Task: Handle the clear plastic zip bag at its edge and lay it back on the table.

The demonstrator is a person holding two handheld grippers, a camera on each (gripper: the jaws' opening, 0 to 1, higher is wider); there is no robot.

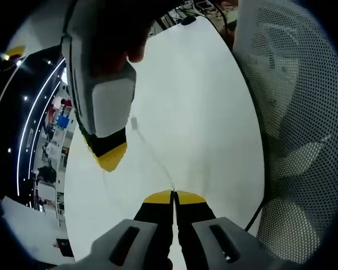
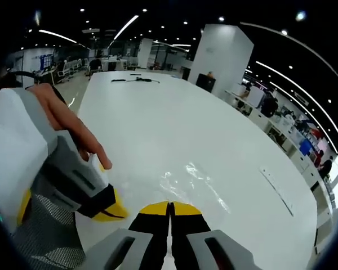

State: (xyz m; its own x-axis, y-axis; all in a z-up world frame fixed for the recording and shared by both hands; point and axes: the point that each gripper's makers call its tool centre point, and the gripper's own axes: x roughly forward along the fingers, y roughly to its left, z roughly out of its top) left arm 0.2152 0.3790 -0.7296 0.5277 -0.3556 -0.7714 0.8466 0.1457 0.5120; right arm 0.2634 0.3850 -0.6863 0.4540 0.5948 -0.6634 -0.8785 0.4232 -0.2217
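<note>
- Clear plastic zip bag [image 2: 194,183] at frame centre, over white worktop [image 2: 158,112]
- Left gripper [image 1: 173,197] and right gripper [image 2: 170,207]: jaws pressed together, apparently pinching bag edge
- Lower evenly, keeping edge taut

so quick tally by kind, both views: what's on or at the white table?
Clear plastic zip bag: 1
Yellow-tipped two-jaw grippers: 2, left gripper, right gripper, each with jaws closed on the bag's edge
White table: 1
Dark cables at the table's far end: 1 cluster
White mesh chair: 1
Total: 6
</note>
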